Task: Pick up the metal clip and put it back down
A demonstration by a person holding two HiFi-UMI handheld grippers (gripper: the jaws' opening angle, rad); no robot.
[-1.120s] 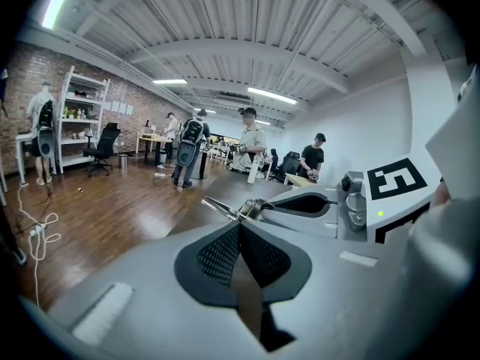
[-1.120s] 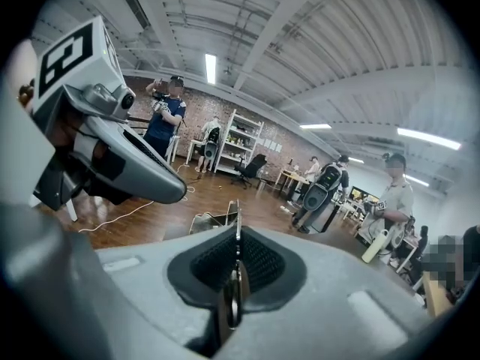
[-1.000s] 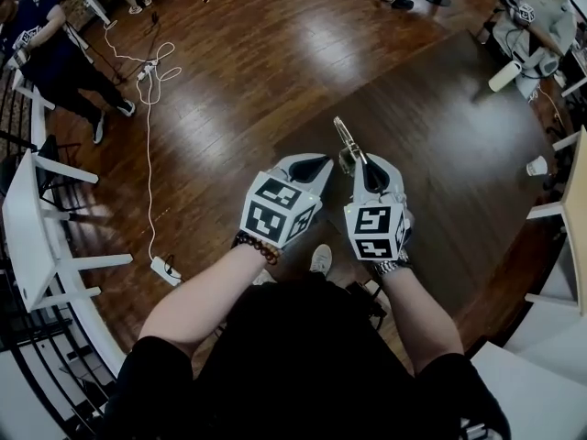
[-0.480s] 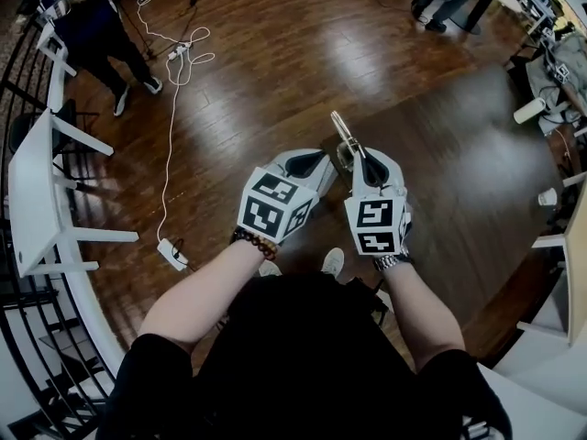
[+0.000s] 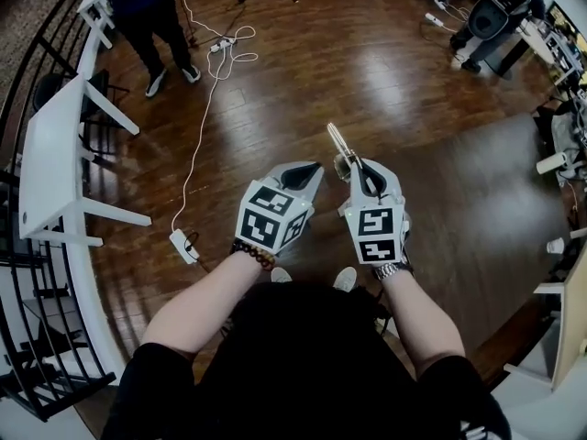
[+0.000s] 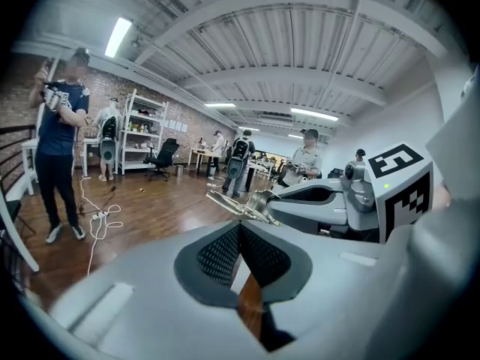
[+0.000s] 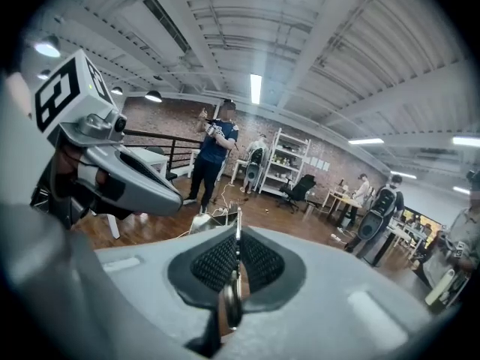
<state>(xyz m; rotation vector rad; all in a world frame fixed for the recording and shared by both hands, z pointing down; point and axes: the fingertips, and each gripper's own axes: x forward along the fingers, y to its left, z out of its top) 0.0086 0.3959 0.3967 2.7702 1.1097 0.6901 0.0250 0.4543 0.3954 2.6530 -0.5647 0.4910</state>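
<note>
The pick-up half looks done: the right claw [image 5: 353,165] is clamped on the metal clip [image 5: 341,143], which sticks up and forward out of its jaws. It is held in the air well above the wooden floor [image 5: 275,71], with no bench under it. The left claw [image 5: 307,169] hangs just beside it, jaws pressed together on nothing. What is left, I judge, is the whole second half: bringing the clip down onto a surface and letting go.
</note>
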